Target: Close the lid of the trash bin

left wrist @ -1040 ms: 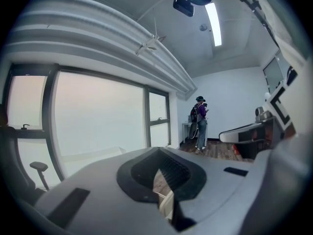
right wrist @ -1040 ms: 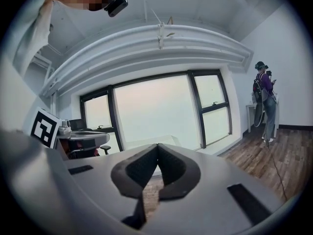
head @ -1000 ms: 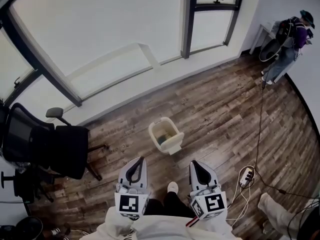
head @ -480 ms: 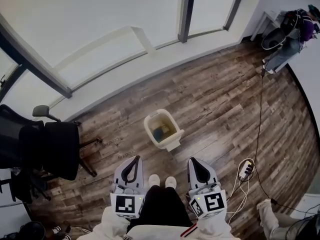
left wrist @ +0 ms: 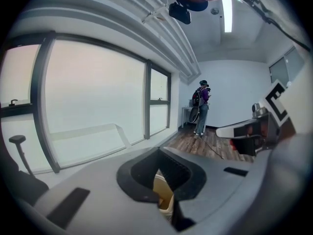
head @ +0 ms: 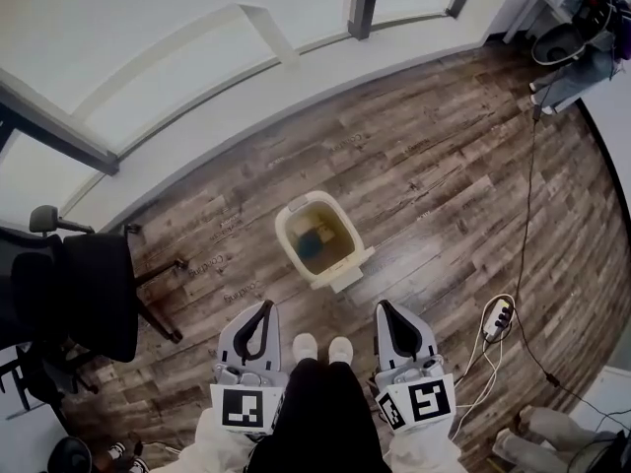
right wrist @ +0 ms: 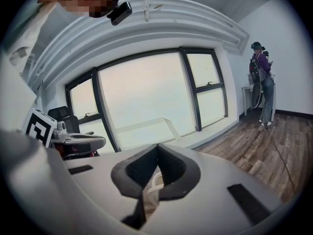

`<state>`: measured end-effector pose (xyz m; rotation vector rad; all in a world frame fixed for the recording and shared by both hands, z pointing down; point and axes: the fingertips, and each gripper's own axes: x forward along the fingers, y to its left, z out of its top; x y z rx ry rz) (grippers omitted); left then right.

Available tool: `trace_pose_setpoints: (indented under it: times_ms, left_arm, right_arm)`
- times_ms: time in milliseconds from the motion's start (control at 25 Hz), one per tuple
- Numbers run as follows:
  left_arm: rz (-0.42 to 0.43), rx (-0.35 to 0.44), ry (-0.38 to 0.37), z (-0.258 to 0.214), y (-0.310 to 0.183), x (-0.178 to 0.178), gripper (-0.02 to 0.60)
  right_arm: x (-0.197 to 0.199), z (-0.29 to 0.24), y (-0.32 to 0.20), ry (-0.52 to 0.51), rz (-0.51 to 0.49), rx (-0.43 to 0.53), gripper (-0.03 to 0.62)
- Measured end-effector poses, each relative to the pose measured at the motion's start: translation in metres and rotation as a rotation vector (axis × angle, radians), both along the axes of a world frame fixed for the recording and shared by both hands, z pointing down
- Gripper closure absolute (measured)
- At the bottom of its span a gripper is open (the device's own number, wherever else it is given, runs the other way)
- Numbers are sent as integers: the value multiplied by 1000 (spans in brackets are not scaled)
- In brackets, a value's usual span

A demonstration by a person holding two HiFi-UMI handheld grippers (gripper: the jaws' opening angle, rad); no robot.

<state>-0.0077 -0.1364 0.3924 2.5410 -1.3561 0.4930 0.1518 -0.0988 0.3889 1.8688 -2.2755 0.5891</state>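
Note:
A cream trash bin [head: 317, 238] stands open on the wooden floor ahead of the person's feet, its lid [head: 347, 272] hanging off the near right side and something dark and blue lying inside. My left gripper [head: 264, 308] is held low at the left, short of the bin, jaws shut with nothing in them. My right gripper [head: 384, 308] hangs level with it on the right, also shut and empty. Through the left gripper's [left wrist: 158, 151] jaw tips a sliver of the bin [left wrist: 163, 192] shows. The right gripper [right wrist: 157, 147] view shows a bit of the bin's pale rim [right wrist: 152, 184].
A black office chair [head: 74, 289] stands at the left. A power strip and white cable [head: 496, 323] lie on the floor at the right, with a long black cord [head: 528, 215] running back. Windows line the far wall. Another person [head: 582, 52] stands at the far right corner.
The head view has tipped down and moved forward, so the bin sits closer and nearer the centre. Both grippers stay shut at the same place beside the legs.

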Motion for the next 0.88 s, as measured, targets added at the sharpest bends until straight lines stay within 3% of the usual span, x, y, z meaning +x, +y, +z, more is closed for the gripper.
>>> trace_pose_setpoints:
  times_ms: [240, 880]
  left_arm:
    - [3, -41, 5, 74, -20, 5, 575]
    - [-14, -59, -15, 197, -51, 1, 575]
  right_arm:
    - [1, 64, -22, 6, 3, -27, 571]
    - [-14, 200, -38, -3, -74, -99, 571]
